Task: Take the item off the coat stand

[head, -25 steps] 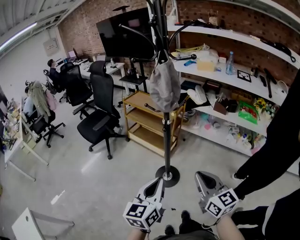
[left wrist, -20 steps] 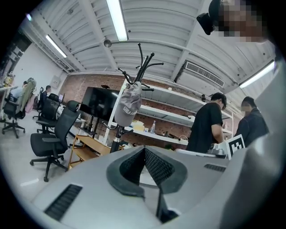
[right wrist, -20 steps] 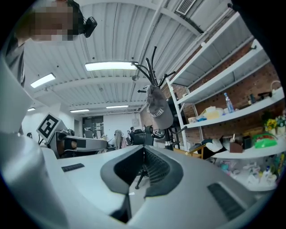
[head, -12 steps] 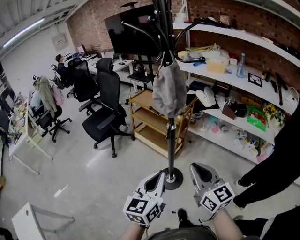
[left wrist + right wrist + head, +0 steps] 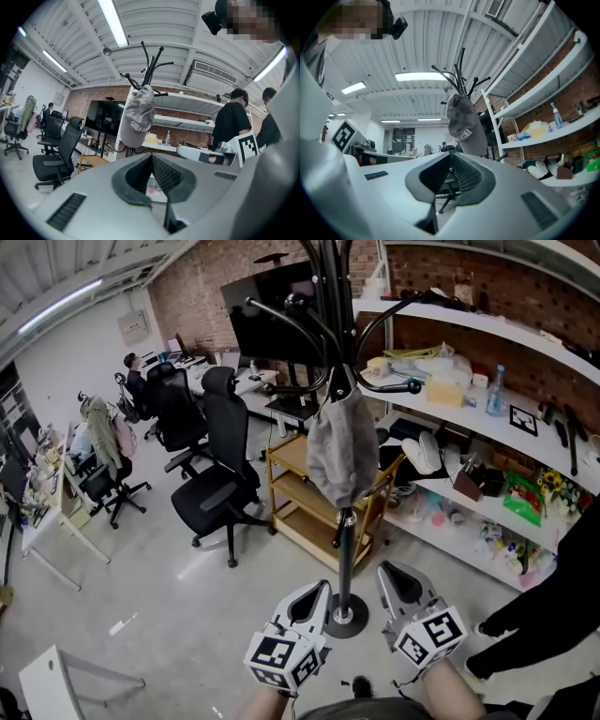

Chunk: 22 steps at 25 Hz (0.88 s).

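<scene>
A grey cap (image 5: 342,448) hangs from a hook of the black coat stand (image 5: 345,542), whose round base (image 5: 347,619) stands on the floor just ahead of me. My left gripper (image 5: 317,589) is held low, left of the base, with its jaws together and nothing in them. My right gripper (image 5: 392,576) is right of the pole, also shut and empty. In the left gripper view the cap (image 5: 137,117) hangs well above and beyond the gripper (image 5: 151,157). The right gripper view shows the cap (image 5: 464,124) above that gripper (image 5: 451,154).
A wooden trolley (image 5: 298,495) stands just behind the stand. Black office chairs (image 5: 217,495) are to the left. White shelves (image 5: 469,381) full of clutter run along the brick wall at right. A person in black (image 5: 562,587) stands at the right edge.
The view has tilted up and shifted, so the stand's hooks now show. Both grippers have drawn in closer around the stand's base. The person in black has slid toward the right edge.
</scene>
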### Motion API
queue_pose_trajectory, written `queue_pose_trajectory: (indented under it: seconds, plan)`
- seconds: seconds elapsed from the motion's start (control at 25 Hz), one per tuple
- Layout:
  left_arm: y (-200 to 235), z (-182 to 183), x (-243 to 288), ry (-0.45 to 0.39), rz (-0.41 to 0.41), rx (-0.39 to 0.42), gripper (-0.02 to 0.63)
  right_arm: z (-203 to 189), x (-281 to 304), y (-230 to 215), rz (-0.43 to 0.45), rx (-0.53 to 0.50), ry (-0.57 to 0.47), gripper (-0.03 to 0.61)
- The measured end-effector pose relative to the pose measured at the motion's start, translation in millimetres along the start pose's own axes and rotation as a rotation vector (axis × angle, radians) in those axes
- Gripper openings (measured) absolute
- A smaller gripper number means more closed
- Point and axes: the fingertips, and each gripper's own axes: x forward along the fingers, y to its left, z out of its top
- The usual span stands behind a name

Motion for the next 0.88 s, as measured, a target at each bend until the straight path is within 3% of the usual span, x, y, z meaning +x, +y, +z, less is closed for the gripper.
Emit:
queue_pose_trajectory:
  seconds: [0.16, 0.24, 0.4, 0.88]
  plan:
    - [9, 15, 13, -0.036, 0.02, -0.006, 0.006, 16, 17, -7, 0.021, -0.031, -0.018, 0.012]
    - [13, 23, 18, -0.046, 0.027, -0.001, 0.007, 24, 25, -7, 0.042, -0.043, -0.025, 0.05]
    - [21, 41, 25, -0.063, 0.046, 0.016, 0.008, 45, 42, -4, 0.067, -0.056, -0.048, 0.067]
    - [22, 90, 42, -0.141, 0.042, 0.067, 0.007, 96, 80, 13, 0.069, -0.108, -0.076, 0.129]
